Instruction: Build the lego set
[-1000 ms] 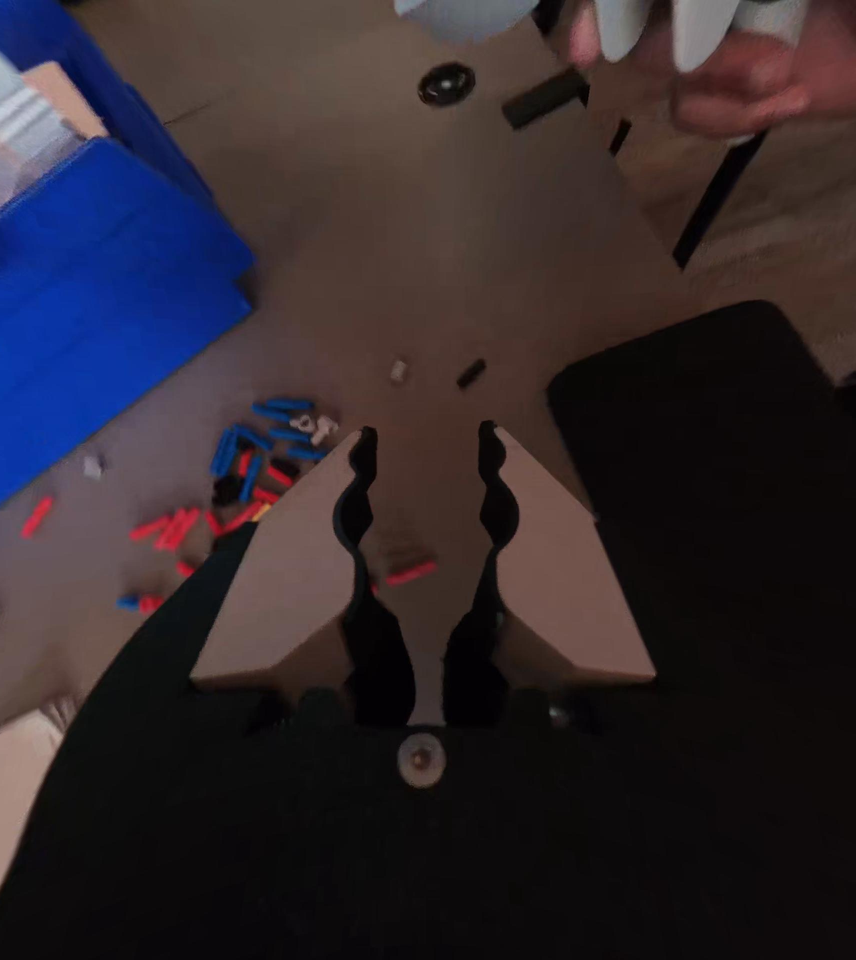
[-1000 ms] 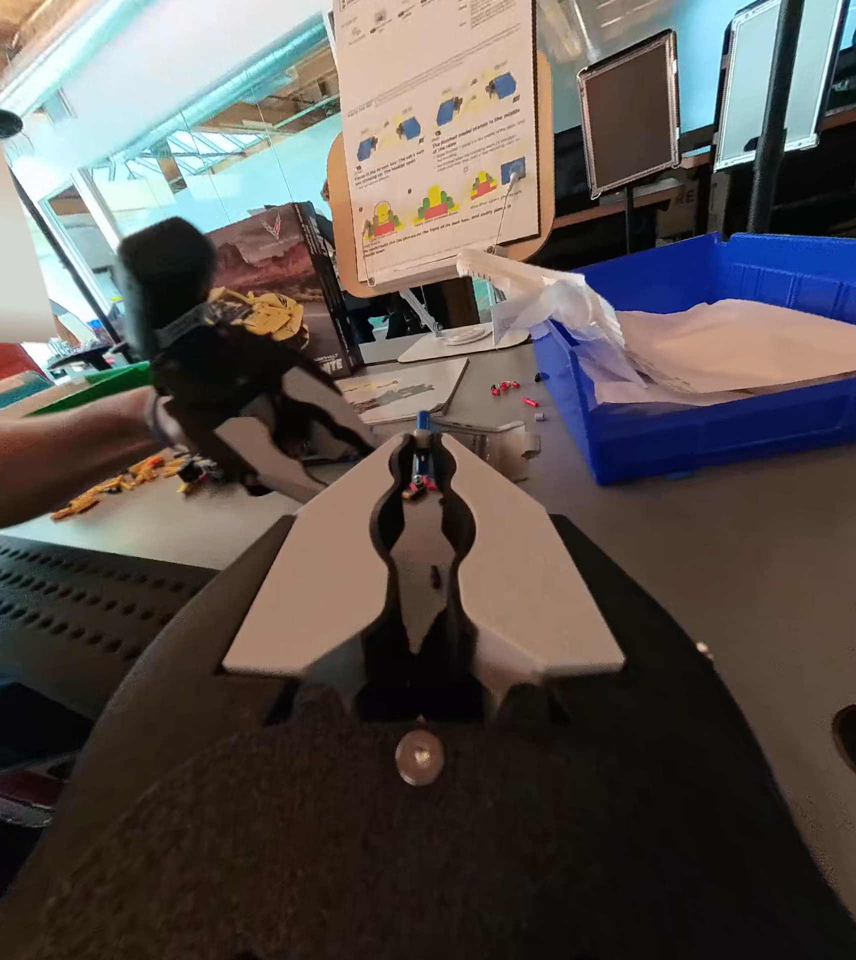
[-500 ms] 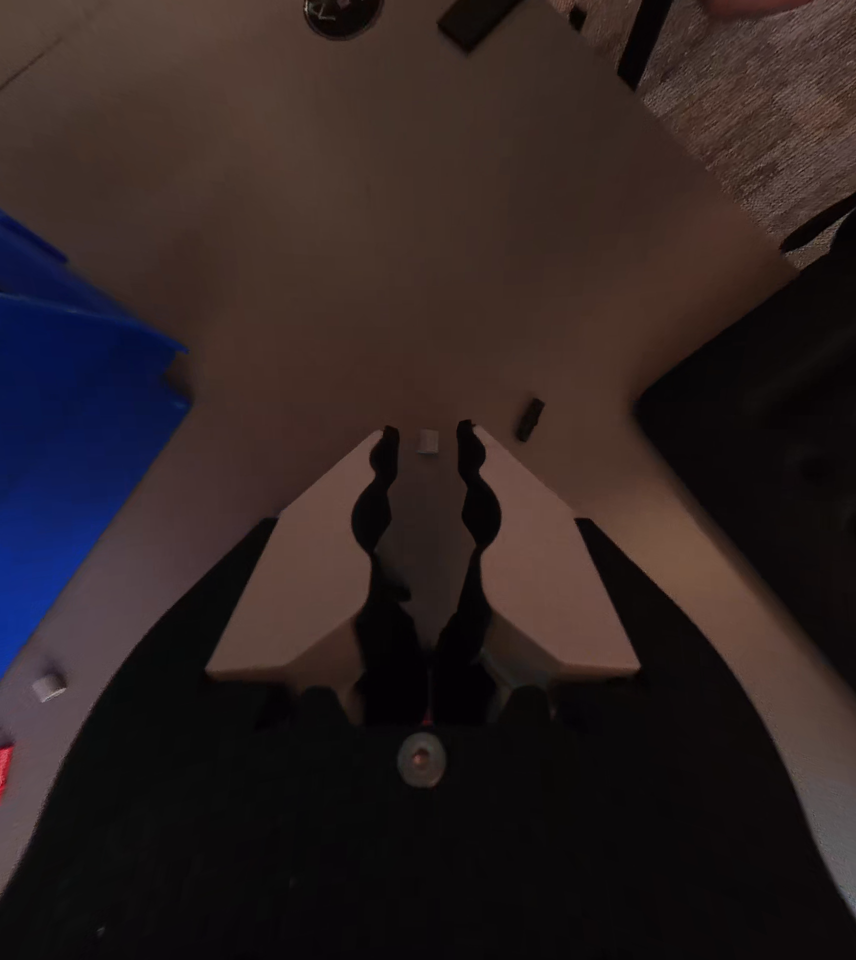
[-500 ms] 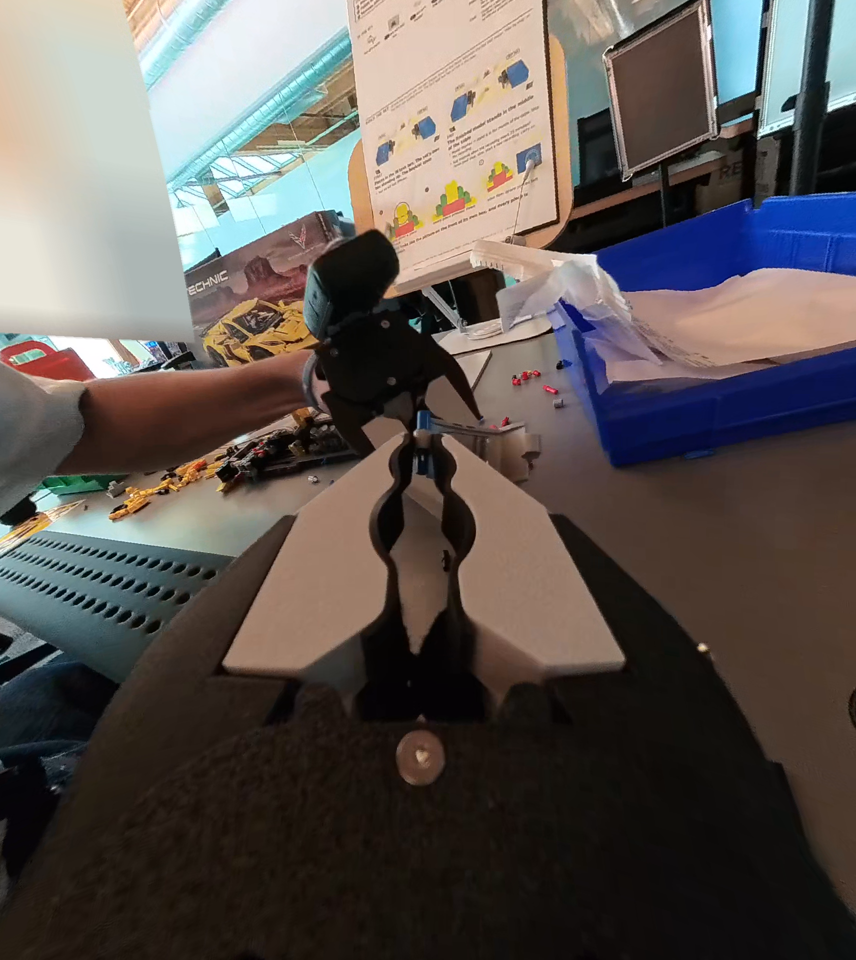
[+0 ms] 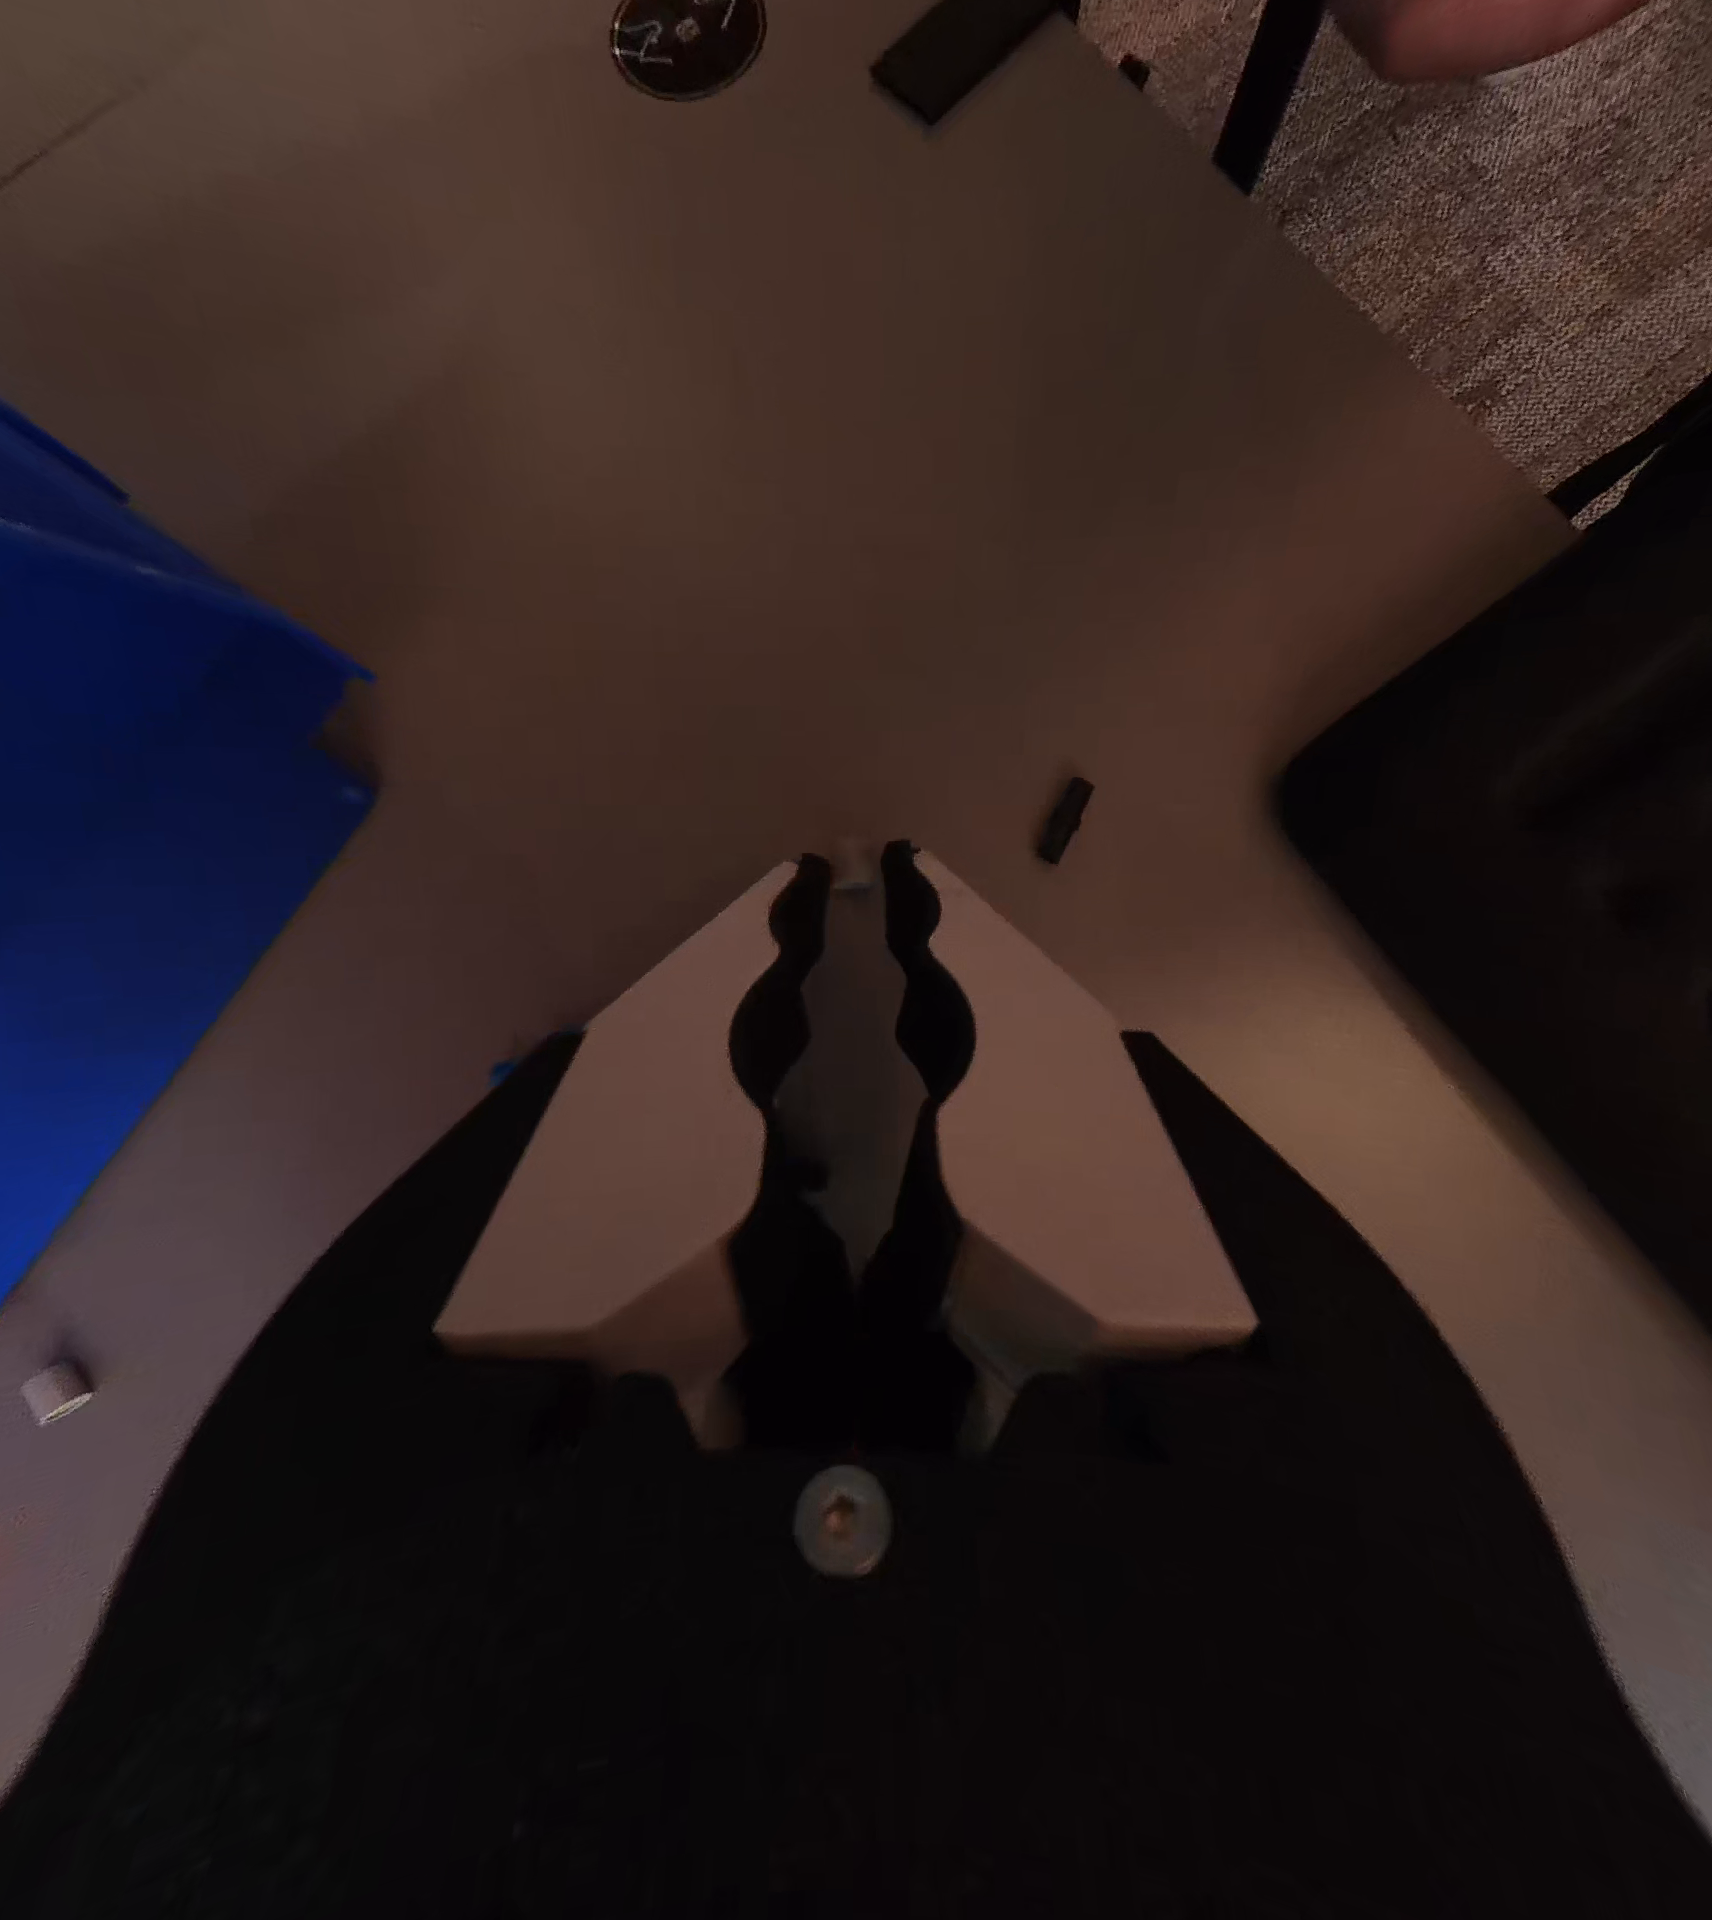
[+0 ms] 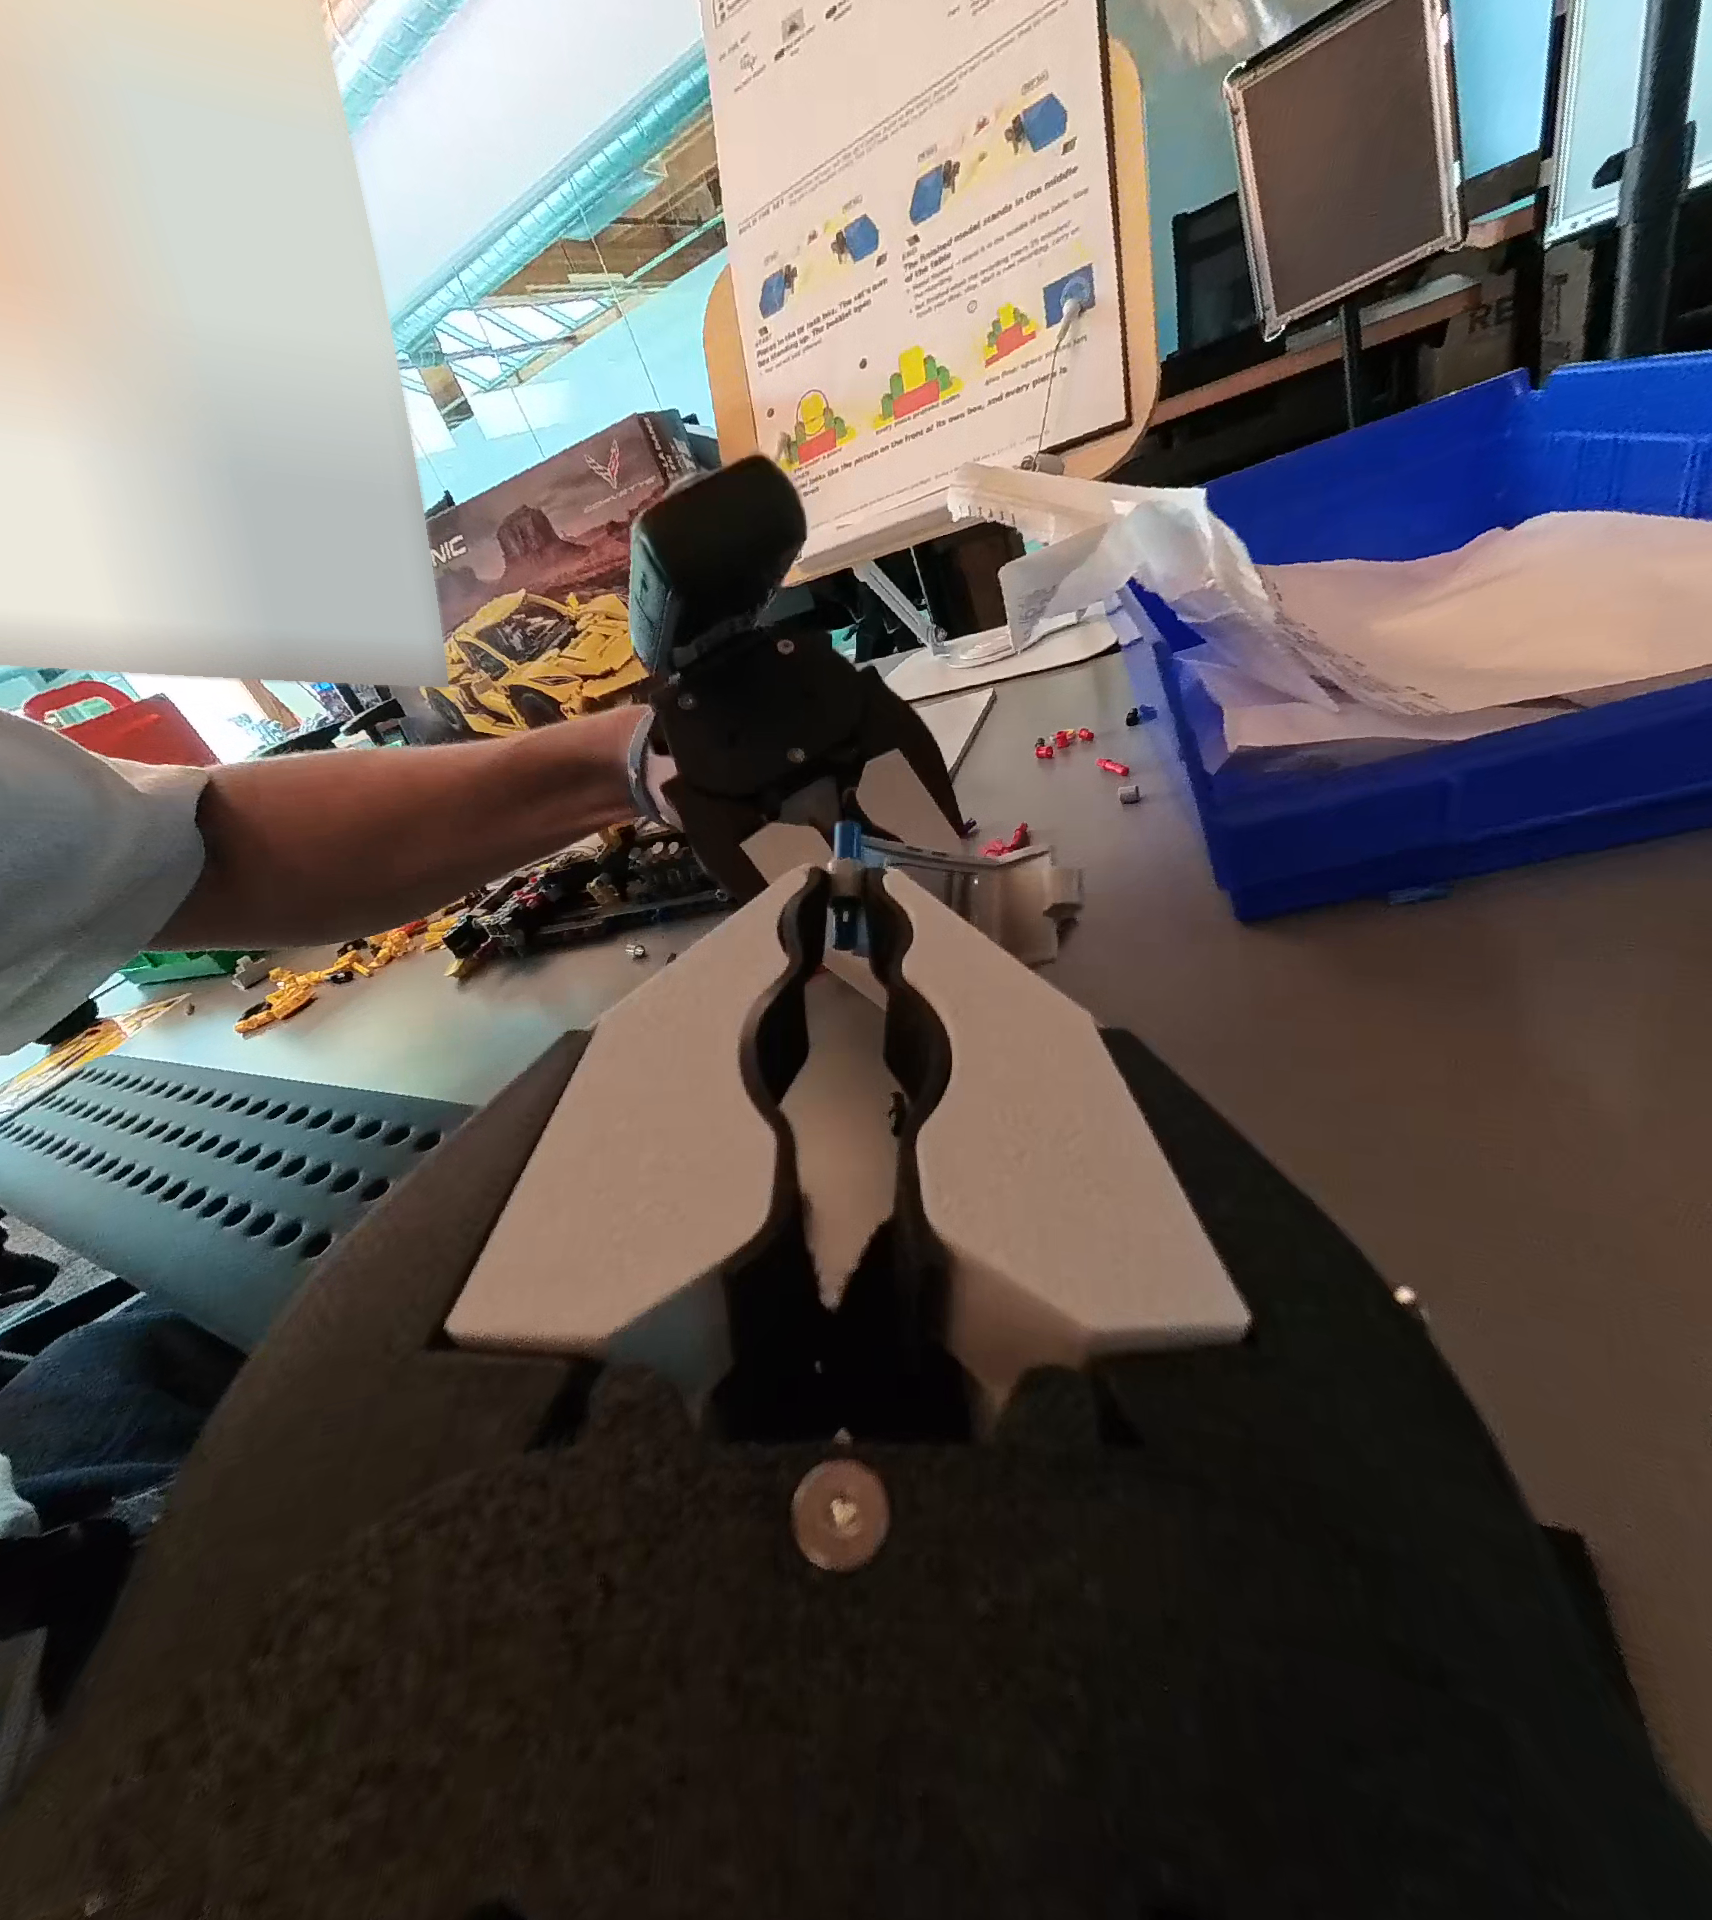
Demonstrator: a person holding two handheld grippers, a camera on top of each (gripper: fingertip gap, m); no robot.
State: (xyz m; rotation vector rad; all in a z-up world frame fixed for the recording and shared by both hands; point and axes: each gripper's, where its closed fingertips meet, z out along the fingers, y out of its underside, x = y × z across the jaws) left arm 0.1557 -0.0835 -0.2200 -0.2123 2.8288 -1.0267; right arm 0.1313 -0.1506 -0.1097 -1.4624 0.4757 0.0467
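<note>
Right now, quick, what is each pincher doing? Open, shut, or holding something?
Left gripper: closing around a small grey piece on the table; grip cannot be told.
Right gripper: shut on a blue piece.

- Instruction sheet (image 6: 919, 239), white, on a stand at the back of the table: several lines of small black print beside coloured brick diagrams; wording not given here.
- Set box (image 6: 561, 582), showing a yellow car: white brand lettering and an emblem on its face.
- Crumpled bag (image 6: 1039, 592) at the corner of the blue bin (image 6: 1454, 831): small print, too fine to read.
- Black round disc (image 5: 688, 42) on the tabletop: pale marks, illegible.
</note>
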